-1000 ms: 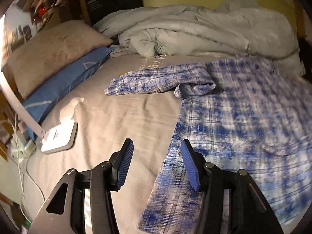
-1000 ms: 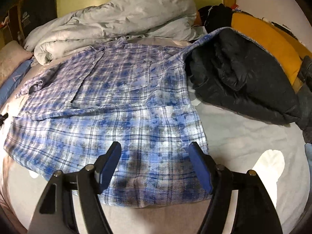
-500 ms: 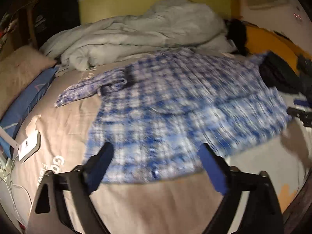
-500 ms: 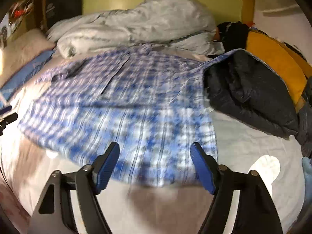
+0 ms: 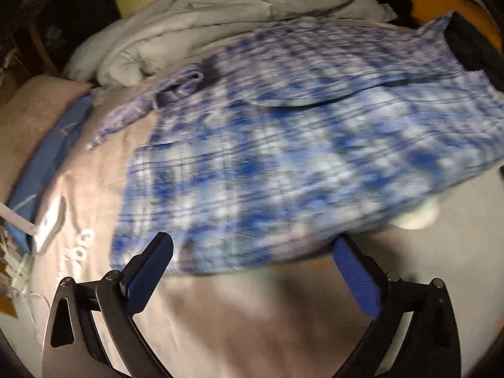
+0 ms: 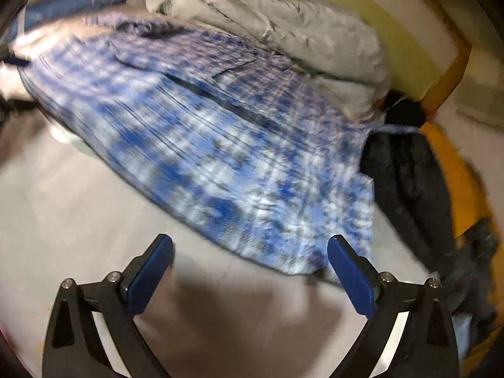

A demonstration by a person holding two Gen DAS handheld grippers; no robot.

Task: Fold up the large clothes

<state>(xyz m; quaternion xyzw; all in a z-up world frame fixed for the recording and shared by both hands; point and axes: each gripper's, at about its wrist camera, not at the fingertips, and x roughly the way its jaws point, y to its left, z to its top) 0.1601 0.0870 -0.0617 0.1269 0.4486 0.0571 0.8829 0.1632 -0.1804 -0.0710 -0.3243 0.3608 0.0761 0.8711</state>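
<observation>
Blue-and-white plaid cotton shirt (image 5: 283, 145) lies spread flat across the middle of the bed sheet (image 5: 236, 321), a pale beige-grey fabric with printed lettering near the lower left of the left wrist view. Both pictures are smeared by motion, so fine detail of the shirt is hard to read; one sleeve (image 5: 132, 116) seems to trail off toward the left of that frame, bunched and partly folded on itself.

At the bottom of the left wrist view the left claw (image 5: 252, 267) stands wide, its jaws opening, with the blue pads apart and nothing pinched; the shirt's near hem runs across the gap just beyond the tips. In the right wrist view the right claw (image 6: 250, 261) is likewise wide with its jaws opening, empty, with the shirt's lower corner (image 6: 302, 252) close by its right-hand pad.

Behind the shirt, along the top of both frames, a crumpled pale grey duvet (image 5: 220, 22) is heaped against a yellow-green headboard (image 6: 393, 25). A black padded jacket (image 6: 406, 186) lies at the right of the right wrist view, touching the shirt's edge, with something orange-yellow (image 6: 456, 163) beyond it. At the left of the left wrist view sit a tan pillow (image 5: 34, 110), a blue pillow (image 5: 47, 163) beside it, and a small white device (image 5: 47, 230) on the sheet.
</observation>
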